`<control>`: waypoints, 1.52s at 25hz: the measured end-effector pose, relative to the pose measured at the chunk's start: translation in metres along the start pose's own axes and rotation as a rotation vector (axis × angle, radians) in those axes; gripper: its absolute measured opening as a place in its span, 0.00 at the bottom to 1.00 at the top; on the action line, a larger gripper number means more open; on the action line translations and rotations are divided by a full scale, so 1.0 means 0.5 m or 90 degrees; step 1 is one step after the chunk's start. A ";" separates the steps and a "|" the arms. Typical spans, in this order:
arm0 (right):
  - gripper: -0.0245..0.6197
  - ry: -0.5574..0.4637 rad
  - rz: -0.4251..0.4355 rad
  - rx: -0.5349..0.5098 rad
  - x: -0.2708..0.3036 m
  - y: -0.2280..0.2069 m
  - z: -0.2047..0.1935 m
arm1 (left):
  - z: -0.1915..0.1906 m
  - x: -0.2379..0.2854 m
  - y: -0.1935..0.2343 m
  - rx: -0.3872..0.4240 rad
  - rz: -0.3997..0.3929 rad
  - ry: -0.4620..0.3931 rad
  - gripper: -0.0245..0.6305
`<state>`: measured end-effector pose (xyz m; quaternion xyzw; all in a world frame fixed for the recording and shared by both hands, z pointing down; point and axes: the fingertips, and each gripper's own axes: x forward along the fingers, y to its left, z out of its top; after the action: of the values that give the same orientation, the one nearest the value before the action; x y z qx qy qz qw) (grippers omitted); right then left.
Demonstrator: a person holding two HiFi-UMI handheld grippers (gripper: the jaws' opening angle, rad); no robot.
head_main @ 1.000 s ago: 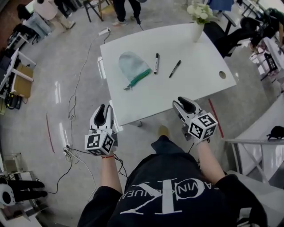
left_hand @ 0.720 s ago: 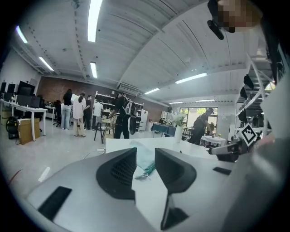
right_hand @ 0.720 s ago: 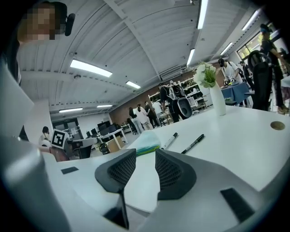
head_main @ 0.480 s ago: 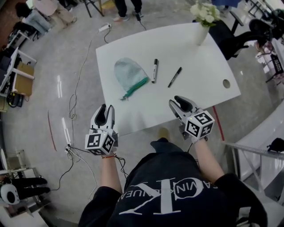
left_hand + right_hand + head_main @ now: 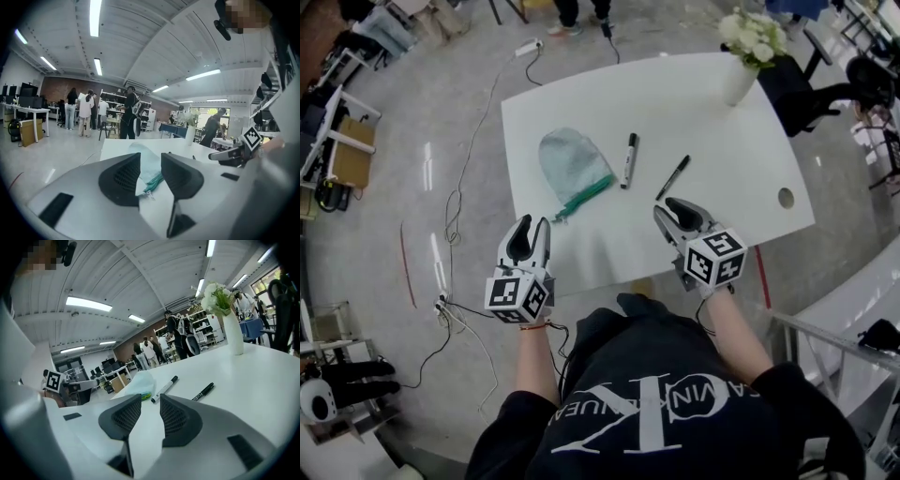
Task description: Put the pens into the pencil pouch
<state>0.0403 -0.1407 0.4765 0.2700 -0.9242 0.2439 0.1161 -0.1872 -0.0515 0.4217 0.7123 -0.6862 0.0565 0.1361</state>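
Note:
On the white table [image 5: 712,112] lies a pale translucent pencil pouch [image 5: 570,161] with a green zipper [image 5: 586,197]. To its right are a white marker with a black cap [image 5: 629,159] and a black pen [image 5: 673,176]. My left gripper [image 5: 528,228] hovers at the table's near left edge, short of the zipper end; its jaws are opening with nothing between them. My right gripper [image 5: 673,208] hangs over the near edge just below the black pen, open and empty. In the right gripper view the marker [image 5: 164,387], pen [image 5: 202,391] and pouch [image 5: 140,383] lie ahead.
A white vase of flowers [image 5: 741,80] stands at the table's far right corner. A round cable hole [image 5: 786,198] is in the right side of the tabletop. Cables [image 5: 455,234] run over the floor at left. People stand beyond the table [image 5: 129,117].
Both grippers have moved forward and a little down, from in front of the table to its near edge. The pouch and pens have not moved on the table.

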 end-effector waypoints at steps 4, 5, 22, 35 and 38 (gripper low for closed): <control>0.25 0.009 0.001 0.012 0.031 -0.006 0.003 | -0.016 0.014 -0.007 0.010 -0.008 0.024 0.22; 0.25 0.013 0.001 0.012 0.040 -0.004 0.004 | -0.018 0.017 -0.003 0.010 -0.009 0.028 0.22; 0.28 0.085 -0.135 0.039 0.205 -0.043 0.039 | 0.006 0.131 0.057 0.037 -0.101 0.059 0.24; 0.30 0.180 -0.235 0.024 0.280 -0.067 -0.010 | -0.020 0.149 0.083 0.023 -0.152 0.084 0.26; 0.28 0.210 -0.249 0.008 0.279 -0.063 -0.024 | -0.022 0.143 0.095 0.015 -0.150 0.084 0.26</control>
<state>-0.0564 -0.2194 0.5475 0.4010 -0.8213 0.2635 0.3084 -0.2294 -0.1182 0.4570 0.7842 -0.5868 0.0947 0.1781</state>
